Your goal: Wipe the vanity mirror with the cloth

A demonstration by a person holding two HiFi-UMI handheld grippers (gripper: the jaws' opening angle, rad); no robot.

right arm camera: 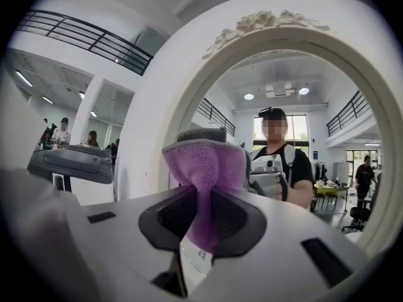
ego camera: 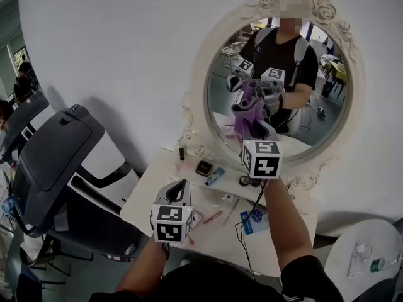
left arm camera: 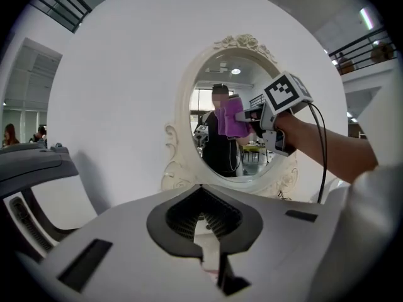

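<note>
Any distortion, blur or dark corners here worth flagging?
Head view: evenly lit, sharp, mild bending at the edges. Left gripper view: strong fisheye, black corners, mirror in focus. Right gripper view: same fisheye and corners; the close cloth looks slightly soft.

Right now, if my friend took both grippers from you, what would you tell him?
Right gripper: jaws shut on the purple cloth, held up at the lower left of the mirror.
Left gripper: jaws shut, empty, low over the table.
Done: the cloth is gripped and at the glass. How much is already wiped doesn't show.
Left: wipe across the glass.
</note>
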